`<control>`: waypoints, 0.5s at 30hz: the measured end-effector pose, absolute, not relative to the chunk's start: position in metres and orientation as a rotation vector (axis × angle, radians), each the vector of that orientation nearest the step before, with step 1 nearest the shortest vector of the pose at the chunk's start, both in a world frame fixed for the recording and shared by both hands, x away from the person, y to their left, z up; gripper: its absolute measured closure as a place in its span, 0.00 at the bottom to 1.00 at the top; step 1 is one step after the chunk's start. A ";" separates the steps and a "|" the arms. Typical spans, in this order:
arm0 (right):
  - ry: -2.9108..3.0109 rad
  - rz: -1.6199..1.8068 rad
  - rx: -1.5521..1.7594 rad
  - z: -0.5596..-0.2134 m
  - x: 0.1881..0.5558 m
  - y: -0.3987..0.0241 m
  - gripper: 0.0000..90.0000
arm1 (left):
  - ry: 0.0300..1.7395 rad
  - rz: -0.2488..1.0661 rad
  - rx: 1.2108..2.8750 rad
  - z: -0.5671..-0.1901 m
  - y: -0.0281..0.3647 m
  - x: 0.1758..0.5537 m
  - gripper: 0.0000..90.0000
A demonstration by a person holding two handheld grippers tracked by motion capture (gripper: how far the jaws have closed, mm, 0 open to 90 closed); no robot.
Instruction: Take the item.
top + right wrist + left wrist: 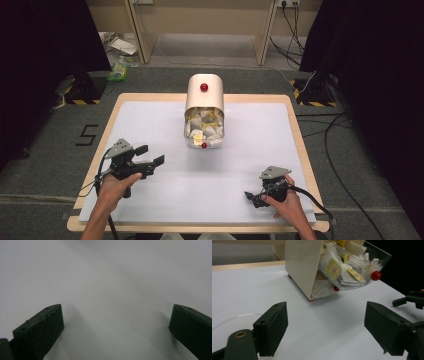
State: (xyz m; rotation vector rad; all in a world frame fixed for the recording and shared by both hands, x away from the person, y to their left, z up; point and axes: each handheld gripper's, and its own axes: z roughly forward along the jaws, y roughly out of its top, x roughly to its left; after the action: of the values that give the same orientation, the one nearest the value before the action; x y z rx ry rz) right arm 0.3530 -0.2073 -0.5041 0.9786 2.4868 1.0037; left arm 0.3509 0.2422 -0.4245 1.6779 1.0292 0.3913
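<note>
A cream dispenser box (204,92) with a red knob (204,87) on top stands at the middle back of the table. Its clear front bin (203,131) is tilted open and holds several white and yellow sachets (342,271). A second red knob (376,275) sits on the bin's front. My left gripper (153,154) hovers at the front left, open and empty, pointing toward the box; in the left gripper view its jaws (325,312) stand wide apart. My right gripper (251,199) rests low at the front right, open over bare white sheet (116,308).
A white sheet (165,120) covers the wooden table, whose edge (300,145) shows at the right. Beyond it are grey floor, black curtains, cables (335,150) at the right, and litter (119,70) at the back left.
</note>
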 end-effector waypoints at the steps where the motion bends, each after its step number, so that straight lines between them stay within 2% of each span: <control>1: 2.487 1.004 0.979 -0.504 0.353 -0.207 0.00 | 1.025 0.391 1.683 -0.426 0.240 0.349 0.21; 15: 2.488 1.005 0.983 -0.504 0.353 -0.207 0.00 | 0.996 0.357 1.757 -0.458 0.211 0.331 0.21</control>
State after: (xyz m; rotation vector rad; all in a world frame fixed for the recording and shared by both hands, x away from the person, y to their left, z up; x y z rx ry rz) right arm 0.3528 -0.2072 -0.5041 0.9831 2.4876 1.0052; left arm 0.3313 0.2111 -0.4578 1.7575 0.9965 0.3566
